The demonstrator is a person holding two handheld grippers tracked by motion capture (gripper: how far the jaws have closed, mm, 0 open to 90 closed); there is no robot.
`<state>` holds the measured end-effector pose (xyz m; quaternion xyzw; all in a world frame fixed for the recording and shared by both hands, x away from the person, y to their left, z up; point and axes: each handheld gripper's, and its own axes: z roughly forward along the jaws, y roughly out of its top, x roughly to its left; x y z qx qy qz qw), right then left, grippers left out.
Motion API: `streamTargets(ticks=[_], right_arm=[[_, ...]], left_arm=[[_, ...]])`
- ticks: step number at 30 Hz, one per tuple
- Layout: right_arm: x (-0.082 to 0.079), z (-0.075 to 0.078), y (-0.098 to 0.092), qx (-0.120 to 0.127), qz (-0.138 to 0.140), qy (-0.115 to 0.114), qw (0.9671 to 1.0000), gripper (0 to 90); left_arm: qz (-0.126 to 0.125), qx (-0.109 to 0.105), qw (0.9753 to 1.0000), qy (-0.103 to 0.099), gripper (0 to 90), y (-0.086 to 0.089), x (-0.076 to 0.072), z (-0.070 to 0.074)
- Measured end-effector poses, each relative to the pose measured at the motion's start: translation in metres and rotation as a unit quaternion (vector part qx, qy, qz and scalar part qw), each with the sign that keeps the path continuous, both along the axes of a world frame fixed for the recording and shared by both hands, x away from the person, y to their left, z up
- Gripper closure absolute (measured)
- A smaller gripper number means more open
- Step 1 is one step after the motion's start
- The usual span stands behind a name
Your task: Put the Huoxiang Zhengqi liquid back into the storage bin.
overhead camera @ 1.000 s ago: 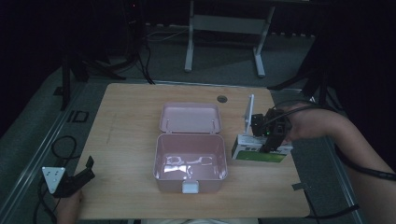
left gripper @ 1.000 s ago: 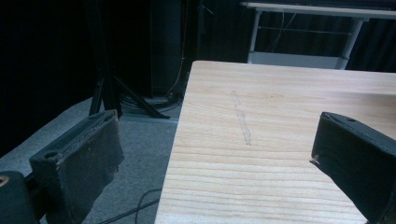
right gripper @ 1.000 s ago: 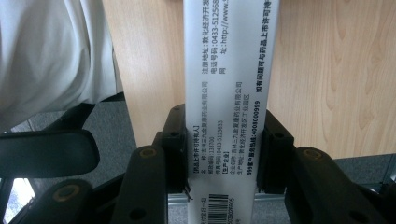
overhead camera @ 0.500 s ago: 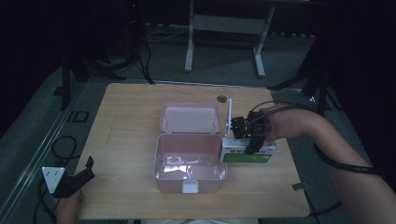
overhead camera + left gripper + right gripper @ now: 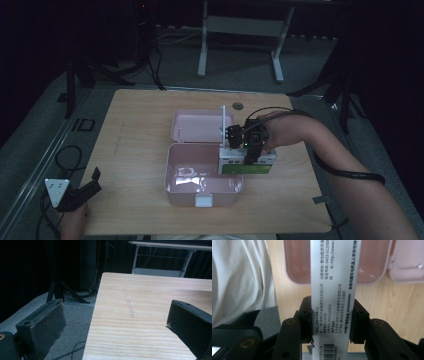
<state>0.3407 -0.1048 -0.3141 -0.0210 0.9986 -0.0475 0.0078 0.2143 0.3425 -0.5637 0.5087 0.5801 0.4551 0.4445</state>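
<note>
An open pink plastic box stands mid-table, its lid lying flat behind it. My right gripper is shut on a white and green medicine carton, held over the box's right rim. In the right gripper view the carton runs up between the jaws of that gripper, with the pink box beyond it. My left gripper hangs open at the table's front left corner. Nothing sits between the jaws of this gripper in the left gripper view.
The wooden table has its left edge right under the left gripper, with grey floor and cables beyond. A small round hole marks the far edge. A metal stand is on the floor behind. A white garment hangs by the table's near edge.
My right gripper has carried the carton leftward, from beside the pink box to over its right rim. The left gripper has stayed where it was.
</note>
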Motion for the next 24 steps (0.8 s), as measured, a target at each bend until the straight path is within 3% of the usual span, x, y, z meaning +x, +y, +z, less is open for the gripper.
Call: streamTargets(ticks=[24], right_arm=[[-0.009, -0.008, 0.071, 0.01, 0.035, 0.009, 0.9993, 61.8]], left_arm=[[-0.002, 0.001, 1.0, 0.0, 2.1, 0.0, 0.0, 0.0]])
